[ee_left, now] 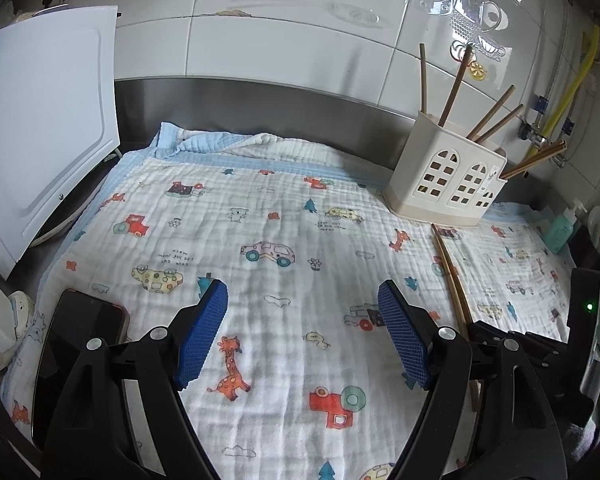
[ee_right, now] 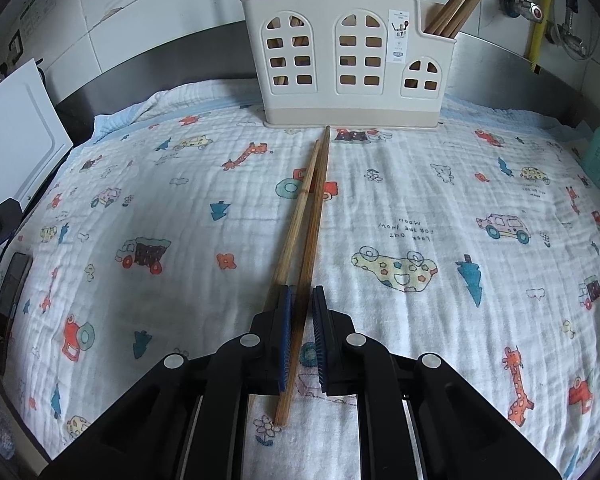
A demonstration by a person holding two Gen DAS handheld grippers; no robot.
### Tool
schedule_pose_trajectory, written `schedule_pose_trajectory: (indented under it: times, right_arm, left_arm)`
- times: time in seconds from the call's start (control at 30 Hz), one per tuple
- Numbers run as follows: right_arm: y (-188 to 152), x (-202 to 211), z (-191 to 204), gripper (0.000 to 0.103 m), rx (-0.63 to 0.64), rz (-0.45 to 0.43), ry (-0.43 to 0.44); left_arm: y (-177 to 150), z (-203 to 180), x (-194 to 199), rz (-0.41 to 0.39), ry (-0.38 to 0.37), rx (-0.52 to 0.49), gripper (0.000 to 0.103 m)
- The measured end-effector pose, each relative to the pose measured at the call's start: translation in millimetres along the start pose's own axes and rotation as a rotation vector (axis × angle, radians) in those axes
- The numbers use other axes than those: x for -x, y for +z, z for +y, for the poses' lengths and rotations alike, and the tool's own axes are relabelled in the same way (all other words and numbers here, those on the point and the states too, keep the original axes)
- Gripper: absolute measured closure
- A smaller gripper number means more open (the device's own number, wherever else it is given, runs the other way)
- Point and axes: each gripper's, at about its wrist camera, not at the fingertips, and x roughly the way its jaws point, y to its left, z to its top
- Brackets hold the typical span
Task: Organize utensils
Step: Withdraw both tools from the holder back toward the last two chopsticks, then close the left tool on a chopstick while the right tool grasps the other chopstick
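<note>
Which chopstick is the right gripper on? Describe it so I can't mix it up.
Start at the cream utensil holder with arched window cutouts at the back of the cartoon-print cloth. Two chopsticks lie in front of it, pointing at it. The right gripper is shut on the darker chopstick, which reaches nearer the holder; the paler chopstick lies just outside the jaws.

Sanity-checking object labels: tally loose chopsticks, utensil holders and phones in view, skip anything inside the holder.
Loose chopsticks: 2
Utensil holder: 1
Phone: 1
Total: 4
</note>
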Motion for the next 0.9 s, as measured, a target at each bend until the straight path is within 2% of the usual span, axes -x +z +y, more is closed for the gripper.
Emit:
schedule_pose_trajectory:
  times: [0.43,0.6,0.9]
  right_arm:
    - [-3.6,14.4,-17.3,0.096,-0.027,-0.027,0.048]
    - [-6.4,32.0,-27.1,0.096,-0.029,-0.058,0.06]
    - [-7.8,71.9,-50.6,0.096,-0.036,-0.153,0.074]
  left_arm:
    - [-4.6,-13.9,7.1,0.004,-0.017,-0.019,0.026]
    - [-10.0,-34.5,9.2,0.013,-0.043,-0.061,0.026]
    - [-29.7,-82.9,5.2,0.052,-0.138,-0.145,0.028]
